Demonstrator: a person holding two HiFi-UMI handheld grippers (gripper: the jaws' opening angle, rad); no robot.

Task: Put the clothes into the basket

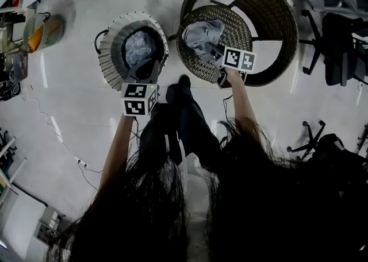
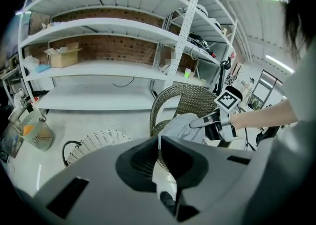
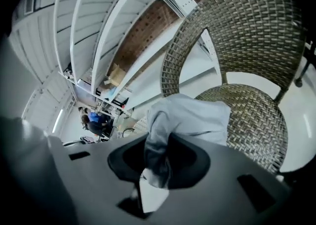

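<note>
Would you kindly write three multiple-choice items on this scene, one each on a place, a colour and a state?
1. Where is the grey garment? A inside the basket; B over the wicker chair seat; C under that chair.
2. The basket is: A red; B black; C white.
3. The right gripper is: A shut on the garment; B open, empty; C out of view.
Key: B, it hangs above the woven seat; C, its ribbed wall is white; A, the cloth is pinched between its jaws.
</note>
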